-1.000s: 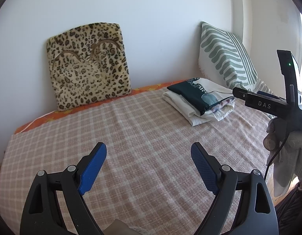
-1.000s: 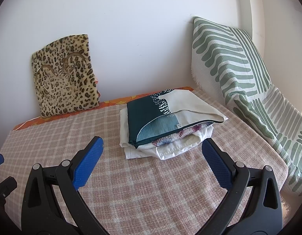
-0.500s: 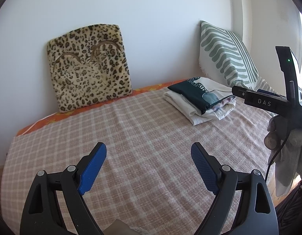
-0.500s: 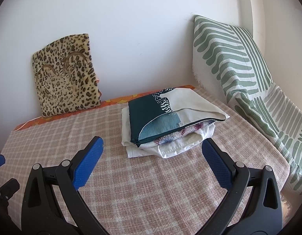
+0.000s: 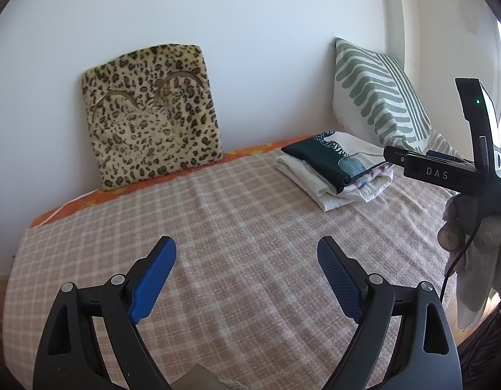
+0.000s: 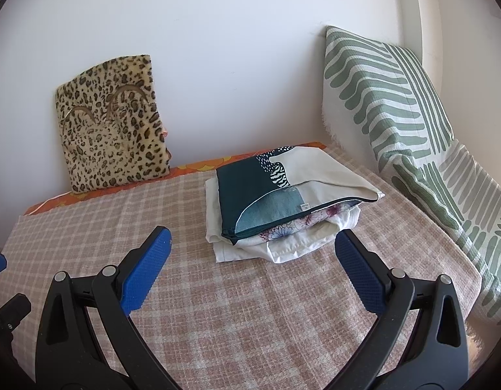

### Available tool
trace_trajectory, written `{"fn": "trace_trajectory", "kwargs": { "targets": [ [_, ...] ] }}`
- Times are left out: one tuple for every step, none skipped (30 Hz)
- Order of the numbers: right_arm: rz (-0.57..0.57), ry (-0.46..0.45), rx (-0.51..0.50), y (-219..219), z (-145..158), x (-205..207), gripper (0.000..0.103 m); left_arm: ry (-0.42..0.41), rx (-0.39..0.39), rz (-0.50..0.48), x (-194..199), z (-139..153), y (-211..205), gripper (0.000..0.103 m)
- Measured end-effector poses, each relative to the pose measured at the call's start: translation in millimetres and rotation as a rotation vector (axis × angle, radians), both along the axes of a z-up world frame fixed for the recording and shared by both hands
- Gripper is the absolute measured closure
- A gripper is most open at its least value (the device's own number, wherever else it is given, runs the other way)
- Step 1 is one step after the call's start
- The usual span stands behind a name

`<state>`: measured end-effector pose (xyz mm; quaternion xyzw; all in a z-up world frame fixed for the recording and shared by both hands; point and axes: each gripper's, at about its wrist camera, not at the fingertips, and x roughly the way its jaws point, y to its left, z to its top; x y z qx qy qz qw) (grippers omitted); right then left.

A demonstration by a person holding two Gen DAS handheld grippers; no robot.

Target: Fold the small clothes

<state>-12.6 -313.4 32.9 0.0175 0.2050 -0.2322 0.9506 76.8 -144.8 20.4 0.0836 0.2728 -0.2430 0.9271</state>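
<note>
Left wrist view: your left gripper (image 5: 247,260) hangs released above the pink checked woven blanket (image 5: 237,214); the neatly stacked folded cotton clothes (image 5: 335,172) lie far right. Right wrist view: your right gripper (image 6: 250,253) gapes, empty, just before that stack (image 6: 283,208), near the ribbed green-striped pillow (image 6: 396,97).

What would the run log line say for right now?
left gripper: open, empty, over blanket | right gripper: open, empty, facing folded stack | stack: flat on blanket, untouched

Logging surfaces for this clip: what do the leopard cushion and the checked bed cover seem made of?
Leopard cushion: likely faux fur plush, judging by its fuzzy matte pile and soft edges. Checked bed cover: apparently woven cotton-like cloth, matte, with a visible coarse weave and slightly nubby surface.
</note>
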Motion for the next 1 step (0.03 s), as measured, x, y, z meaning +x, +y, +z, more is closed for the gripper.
{"fn": "trace_trajectory", "kwargs": {
  "targets": [
    [0.000,0.000,0.001,-0.2,-0.3,0.2,0.000,0.000,0.001,0.001,0.1,0.0,0.4,0.014]
  ]
}}
